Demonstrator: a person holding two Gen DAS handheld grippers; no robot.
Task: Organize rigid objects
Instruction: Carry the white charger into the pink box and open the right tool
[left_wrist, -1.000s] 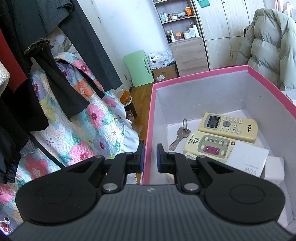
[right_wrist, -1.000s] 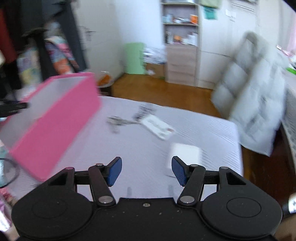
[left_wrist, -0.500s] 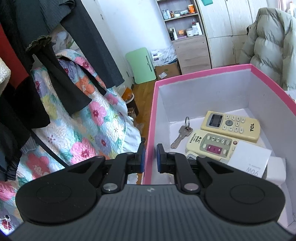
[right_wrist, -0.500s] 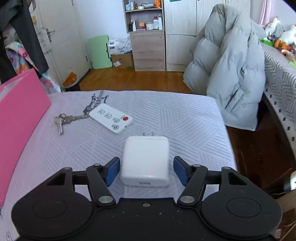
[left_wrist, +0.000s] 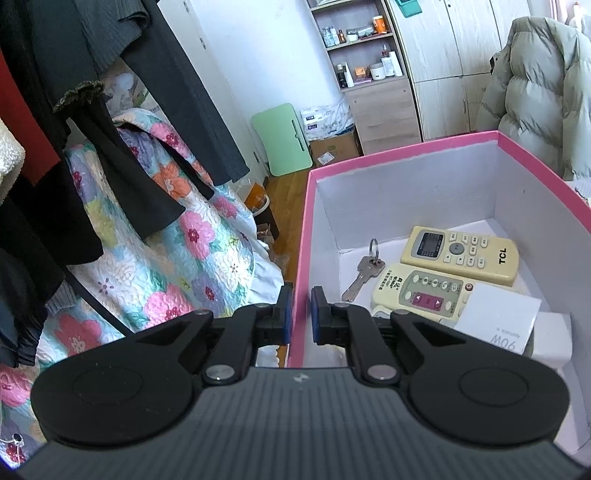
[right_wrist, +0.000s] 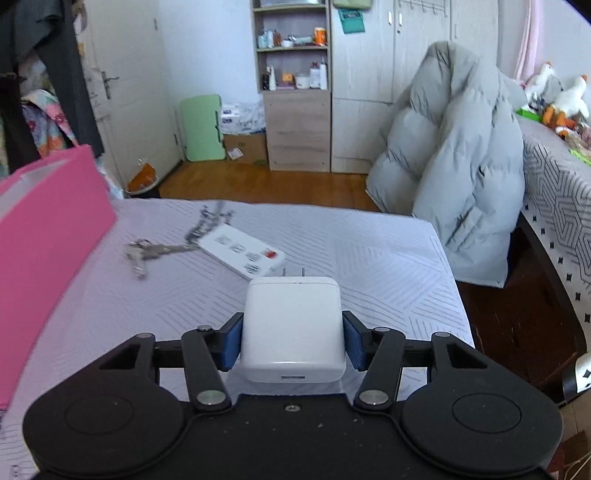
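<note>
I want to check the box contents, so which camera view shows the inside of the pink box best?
The left wrist view: it looks down into the pink box, showing a key, two remotes and a white charger. The left gripper is clamped on its near wall. The right wrist view shows only the box's pink outer side.

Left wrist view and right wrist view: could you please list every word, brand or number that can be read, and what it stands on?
"TCL": on the far cream remote in the pink box.
"90W", upside down: on the white card.
Near cream remote: print too small to read.
White remote on the bed: button marks too blurred.
</note>
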